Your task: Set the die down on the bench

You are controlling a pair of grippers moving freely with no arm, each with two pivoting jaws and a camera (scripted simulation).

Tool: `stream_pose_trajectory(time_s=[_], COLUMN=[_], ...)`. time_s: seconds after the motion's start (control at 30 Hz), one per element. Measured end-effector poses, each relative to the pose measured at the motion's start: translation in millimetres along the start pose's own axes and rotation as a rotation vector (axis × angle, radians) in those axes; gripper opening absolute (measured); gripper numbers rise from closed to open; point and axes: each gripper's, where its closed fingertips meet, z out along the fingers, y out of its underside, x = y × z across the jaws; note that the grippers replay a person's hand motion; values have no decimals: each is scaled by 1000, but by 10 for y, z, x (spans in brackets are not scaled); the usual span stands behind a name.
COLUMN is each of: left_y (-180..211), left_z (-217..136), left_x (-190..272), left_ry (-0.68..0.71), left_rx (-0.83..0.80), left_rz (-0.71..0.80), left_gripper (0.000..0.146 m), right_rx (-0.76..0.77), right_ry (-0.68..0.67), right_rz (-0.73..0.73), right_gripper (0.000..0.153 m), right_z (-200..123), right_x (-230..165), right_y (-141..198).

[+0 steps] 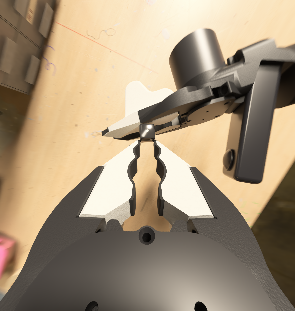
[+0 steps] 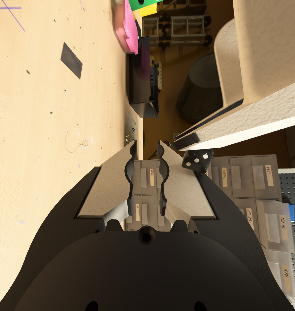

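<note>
The black die [image 1: 146,133] sits pinched at the very tips of the left gripper [image 1: 147,141], held up over the pale wooden bench [image 1: 160,42] rather than resting on it, as far as I can judge. The right gripper [image 2: 147,141] has its jaws parted with nothing between them; it lies just beside the die, one of its pale fingers [image 1: 123,125] crossing right behind it. To set the die down well, I would say the left one ought to sink straight toward the wood, keep the die level so a flat face meets the surface, and only then let its jaws ease apart, slowly, since so slight a tip hold could flick the cube away and send it rolling. The right one looks crowded in and would do better backing off first, so nothing knocks the die on release. The left wrist view looks down on the bench past the die, showing a single pip and a glare on the top face, and the whole body of the right gripper off to the side. The right wrist view catches the die [image 2: 197,159] from the side, three white pips in a row, under a finger of the left gripper, plus the grey drawer cabinet [image 2: 241,176] behind.
</note>
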Motion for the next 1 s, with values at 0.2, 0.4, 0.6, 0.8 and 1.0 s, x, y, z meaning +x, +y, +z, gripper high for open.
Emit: stream_pose_trajectory(time_s=[0.2, 0.4, 0.6, 0.8, 1.0], left_y=[-145, -185, -154, 83, 287], left_z=[-197, -487, -901, -1044, -324], left_x=[-88, 45, 220, 298, 463], left_ry=[43, -61, -189, -314, -305], left_rx=[134, 170, 327, 420, 385], left_rz=[-90, 3, 23, -33, -62], left_gripper=[16, 15, 15, 15, 15], right_rx=[1, -10, -28, -64, -81], right_ry=[-15, -20, 5, 10, 26], right_rz=[-29, -16, 61, 188, 372], right_gripper=[23, 23, 23, 23, 24], right_z=[16, 10, -27, -114, -284], right_x=[-58, 3, 181, 379, 634], right_y=[40, 182, 506, 861, 1239])
